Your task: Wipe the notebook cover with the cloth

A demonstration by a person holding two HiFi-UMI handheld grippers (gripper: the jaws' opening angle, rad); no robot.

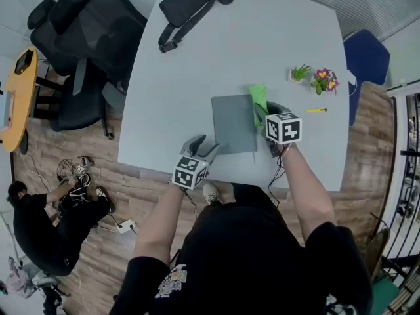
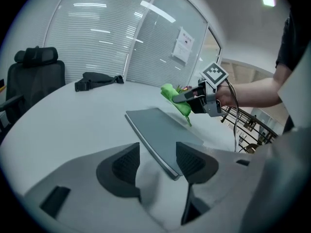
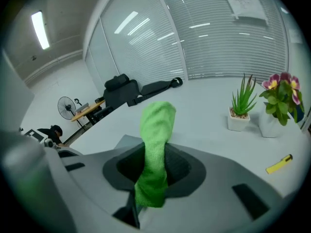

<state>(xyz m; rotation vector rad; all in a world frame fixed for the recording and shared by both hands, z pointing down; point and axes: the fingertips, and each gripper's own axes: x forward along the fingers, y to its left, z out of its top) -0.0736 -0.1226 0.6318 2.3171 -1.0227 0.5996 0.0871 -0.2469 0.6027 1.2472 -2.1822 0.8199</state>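
Observation:
A grey notebook (image 1: 233, 123) lies flat on the white table (image 1: 197, 64), near its front edge. My right gripper (image 1: 264, 112) is shut on a green cloth (image 1: 258, 100), which hangs over the notebook's right edge. In the right gripper view the cloth (image 3: 154, 154) stands folded between the jaws. My left gripper (image 1: 205, 148) is open and holds nothing, at the notebook's near left corner. In the left gripper view the notebook (image 2: 163, 137) lies just ahead of the jaws, with the right gripper (image 2: 181, 97) and cloth (image 2: 176, 101) beyond it.
A black bag (image 1: 190, 8) lies at the table's far side. Two small potted plants (image 1: 315, 77) and a yellow marker (image 1: 316, 109) are on the right. Black office chairs (image 1: 85, 51) stand to the left. A person (image 1: 46, 225) crouches on the floor at lower left.

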